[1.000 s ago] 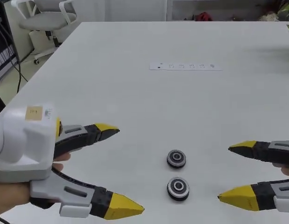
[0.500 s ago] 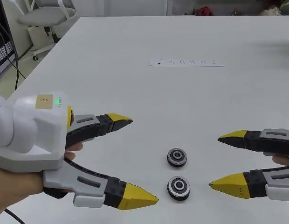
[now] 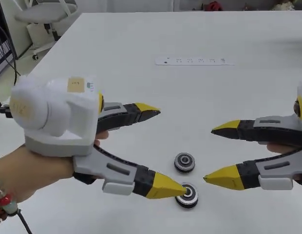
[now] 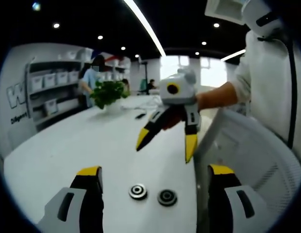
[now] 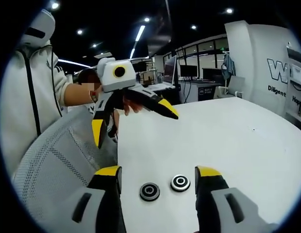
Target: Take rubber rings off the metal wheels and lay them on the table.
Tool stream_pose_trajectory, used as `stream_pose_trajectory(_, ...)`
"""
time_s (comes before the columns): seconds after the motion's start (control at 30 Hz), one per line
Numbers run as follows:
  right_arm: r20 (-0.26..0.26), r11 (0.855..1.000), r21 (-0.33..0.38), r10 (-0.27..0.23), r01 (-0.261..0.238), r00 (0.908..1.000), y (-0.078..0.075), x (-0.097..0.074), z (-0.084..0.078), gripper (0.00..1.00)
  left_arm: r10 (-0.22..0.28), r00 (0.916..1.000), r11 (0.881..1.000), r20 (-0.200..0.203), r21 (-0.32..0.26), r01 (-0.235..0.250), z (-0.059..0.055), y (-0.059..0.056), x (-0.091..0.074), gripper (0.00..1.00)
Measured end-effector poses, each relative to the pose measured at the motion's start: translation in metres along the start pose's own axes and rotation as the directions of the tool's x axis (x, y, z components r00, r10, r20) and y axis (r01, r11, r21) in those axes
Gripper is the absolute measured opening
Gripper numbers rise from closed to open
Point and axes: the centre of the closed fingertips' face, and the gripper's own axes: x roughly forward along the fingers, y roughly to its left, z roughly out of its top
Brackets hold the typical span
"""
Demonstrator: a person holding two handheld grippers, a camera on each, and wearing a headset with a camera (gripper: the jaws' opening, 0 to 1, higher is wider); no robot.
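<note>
left gripper [image 3: 170,150] released, jaws wide | right gripper [image 3: 208,155] released, jaws wide | far wheel [image 3: 184,162], near wheel [image 3: 191,196] on table [image 3: 199,97] between them

A wall [image 5: 257,53] carried a big "W" and "Diligent", the rest cut off. A sticker [image 3: 76,85] on the left gripper [image 3: 170,150] was illegible.
</note>
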Motion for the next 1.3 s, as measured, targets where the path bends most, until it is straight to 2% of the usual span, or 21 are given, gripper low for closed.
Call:
stream_pose_trajectory(0.13, 0.000, 1.000, -0.010, 0.006, -0.006, 1.0000, -0.002, 0.006, 0.000, 0.55, -0.016, 0.9997, 1.000, -0.021, 0.016, 0.016, -0.007, 0.002, 0.009, 0.91)
stream_pose_trajectory(0.3, -0.019, 1.000, 0.012, 0.026, -0.026, 0.9995, 0.000, 0.013, -0.018, 0.53, -0.049, 0.9964, 0.999, -0.069, 0.018, 0.050, -0.025, -0.002, 0.017, 0.88)
stream_pose_trajectory(0.57, -0.027, 0.997, 0.041, 0.060, -0.059, 0.9978, 0.005, 0.020, -0.040, 0.46, -0.095, 0.9940, 0.995, -0.053, -0.032, 0.093, -0.040, -0.009, 0.026, 0.79)
stream_pose_trajectory(0.67, -0.049, 0.996, 0.041, 0.077, -0.075, 0.9958, 0.008, 0.022, -0.048, 0.44, -0.110, 0.9926, 0.994, -0.052, -0.035, 0.108, -0.044, -0.012, 0.027, 0.75)
stream_pose_trajectory(0.8, -0.088, 0.995, 0.041, 0.096, -0.093, 0.9914, 0.011, 0.024, -0.061, 0.41, -0.115, 0.9926, 0.992, -0.040, -0.050, 0.113, -0.048, -0.012, 0.030, 0.64)
stream_pose_trajectory(1.03, -0.106, 0.993, 0.044, 0.118, -0.114, 0.9873, 0.015, 0.029, -0.074, 0.35, -0.120, 0.9922, 0.991, -0.033, -0.071, 0.117, -0.060, -0.013, 0.035, 0.54)
stream_pose_trajectory(1.13, -0.121, 0.992, 0.024, 0.128, -0.126, 0.9843, 0.018, 0.032, -0.079, 0.33, -0.113, 0.9932, 0.992, -0.030, -0.060, 0.111, -0.064, -0.014, 0.038, 0.49)
stream_pose_trajectory(1.3, -0.139, 0.991, 0.003, 0.134, -0.135, 0.9811, 0.019, 0.037, -0.089, 0.32, -0.121, 0.9912, 0.992, -0.054, -0.037, 0.119, -0.073, -0.018, 0.044, 0.47)
